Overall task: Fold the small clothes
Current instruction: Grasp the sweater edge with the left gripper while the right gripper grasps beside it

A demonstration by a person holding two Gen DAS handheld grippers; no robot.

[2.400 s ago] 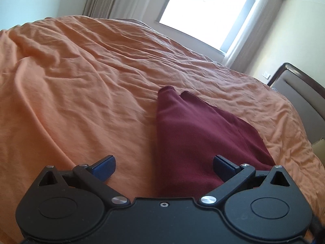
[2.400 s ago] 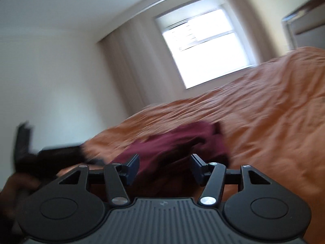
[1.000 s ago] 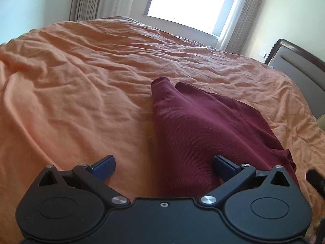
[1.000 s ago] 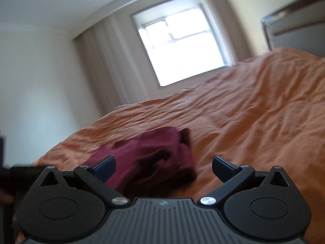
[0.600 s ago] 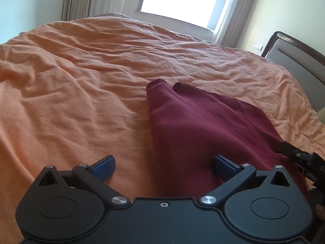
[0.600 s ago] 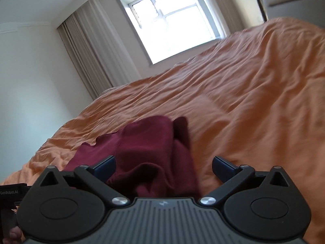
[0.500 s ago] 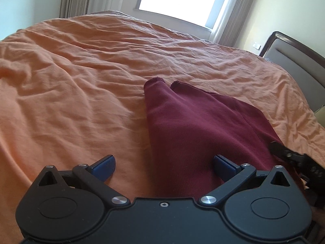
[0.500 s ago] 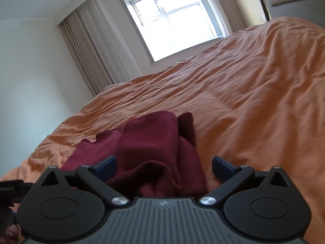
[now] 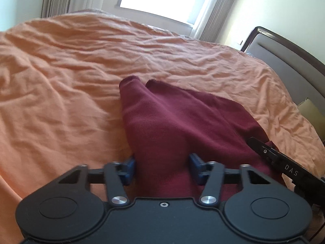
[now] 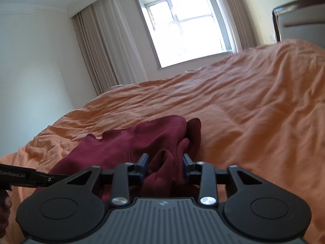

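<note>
A dark red knit garment lies crumpled on the orange bed cover. My left gripper has its blue fingers pressed against both sides of the garment's near edge, with fabric filling the gap. In the right wrist view the same garment is bunched up, and my right gripper pinches a raised fold at its right end. The right tool's black body shows at the garment's right side. The left tool shows at the left edge.
The wrinkled orange cover spreads wide on every side of the garment. A padded headboard stands at the right, with a pale cushion beside it. A bright window and curtains lie beyond the bed. A hand holds the left tool.
Both grippers stood wide open half a second ago; both pairs of fingers have now drawn in onto the garment. The right gripper has come down closer to the bunched fold.
</note>
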